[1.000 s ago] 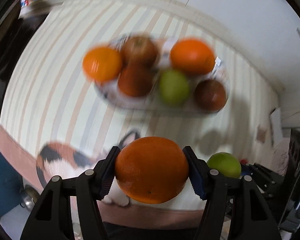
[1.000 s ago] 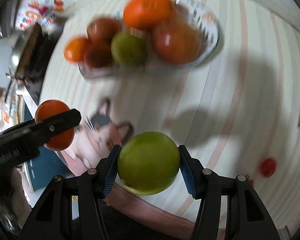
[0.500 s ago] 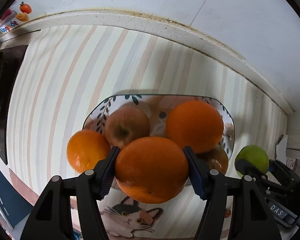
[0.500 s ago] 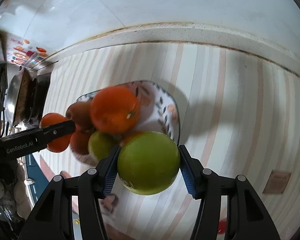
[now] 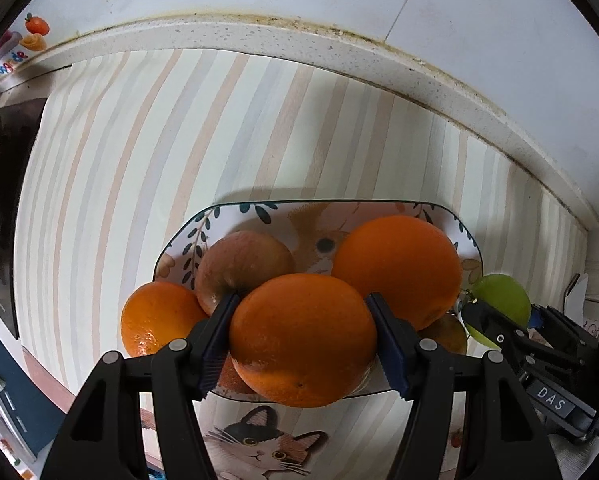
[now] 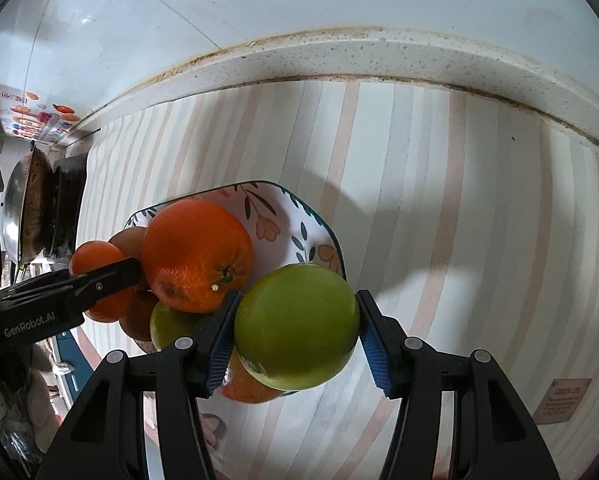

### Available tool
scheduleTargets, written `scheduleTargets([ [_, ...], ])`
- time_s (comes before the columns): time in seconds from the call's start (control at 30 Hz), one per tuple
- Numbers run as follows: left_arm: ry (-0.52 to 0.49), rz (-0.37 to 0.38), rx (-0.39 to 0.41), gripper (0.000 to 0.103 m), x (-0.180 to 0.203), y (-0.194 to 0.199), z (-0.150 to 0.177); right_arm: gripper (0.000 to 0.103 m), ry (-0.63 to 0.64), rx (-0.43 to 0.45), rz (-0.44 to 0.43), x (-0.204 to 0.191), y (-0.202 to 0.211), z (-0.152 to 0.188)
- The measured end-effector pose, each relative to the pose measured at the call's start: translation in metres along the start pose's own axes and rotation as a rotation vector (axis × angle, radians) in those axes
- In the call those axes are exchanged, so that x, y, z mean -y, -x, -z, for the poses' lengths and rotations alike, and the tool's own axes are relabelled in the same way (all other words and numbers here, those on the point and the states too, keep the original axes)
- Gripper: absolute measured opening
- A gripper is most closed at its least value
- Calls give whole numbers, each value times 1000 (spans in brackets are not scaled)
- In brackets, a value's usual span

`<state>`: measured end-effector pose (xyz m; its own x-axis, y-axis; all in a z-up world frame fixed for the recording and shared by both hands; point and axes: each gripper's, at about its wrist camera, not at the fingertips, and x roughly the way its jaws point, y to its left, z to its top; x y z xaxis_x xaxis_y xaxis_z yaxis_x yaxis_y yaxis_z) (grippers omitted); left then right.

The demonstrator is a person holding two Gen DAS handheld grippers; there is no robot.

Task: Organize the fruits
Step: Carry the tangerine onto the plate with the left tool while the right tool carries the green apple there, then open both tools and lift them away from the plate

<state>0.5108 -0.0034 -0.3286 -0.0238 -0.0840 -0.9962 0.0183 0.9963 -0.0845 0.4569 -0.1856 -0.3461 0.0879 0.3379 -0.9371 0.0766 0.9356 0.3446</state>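
Overhead of plate (image 5: pixel 187 240): left gripper (image 5: pixel 303 338) clamped on orange (image 5: pixel 303 340), pads pressed both sides; right gripper (image 6: pixel 297 330) likewise clamped on green apple (image 6: pixel 297 326).

A home kitchen: wok (image 6: pixel 21 216) on stove (image 6: pixel 65 204) beside a striped countertop (image 6: pixel 439 200).
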Motion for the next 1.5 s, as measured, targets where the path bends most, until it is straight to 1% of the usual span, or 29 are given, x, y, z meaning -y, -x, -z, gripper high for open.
scheduleTargets([
  [0.1,10,-3,-11,62,0,-3,-1,61,-32,1,-16,5,-4,0],
  [0.2,17,18,-16,67,-1,-3,-1,68,-59,24,-45,10,1,-1],
  [0.23,22,20,-14,70,0,-4,-1,71,-61,29,-43,10,3,-1],
  [0.27,21,17,-6,71,0,-3,-1,72,-58,30,-47,10,5,-1],
  [0.33,18,15,-3,72,2,-2,1,72,-51,29,-45,7,6,0],
  [0.43,20,22,-2,72,1,-1,3,76,-42,31,-44,4,9,2],
  [0.5,21,20,8,72,1,3,5,81,-38,37,-42,2,13,3],
  [0.57,26,27,24,72,0,9,8,90,-33,45,-38,1,20,7],
  [0.6,28,31,32,72,-2,13,9,91,-25,48,-36,-1,23,8],
  [0.63,31,33,42,75,-4,18,11,91,-19,48,-34,-3,25,9],
  [0.67,34,35,57,83,-5,24,14,92,-13,47,-27,-6,28,11],
  [0.7,36,35,71,85,-7,30,16,94,-5,47,-19,-9,31,13],
  [0.73,37,35,89,85,-9,36,19,97,9,50,-5,-13,34,16],
  [0.87,68,26,158,86,-22,58,42,97,86,85,73,-37,50,34],
  [0.97,97,-1,201,86,-34,69,68,97,132,106,114,-53,57,52],
  [1.2,118,-43,232,85,-53,81,120,97,179,156,153,-80,76,88],
  [1.33,123,-46,256,85,-55,91,139,97,188,186,163,-91,92,106],
  [1.5,116,-54,314,85,-51,111,161,97,204,236,171,-103,118,127],
])
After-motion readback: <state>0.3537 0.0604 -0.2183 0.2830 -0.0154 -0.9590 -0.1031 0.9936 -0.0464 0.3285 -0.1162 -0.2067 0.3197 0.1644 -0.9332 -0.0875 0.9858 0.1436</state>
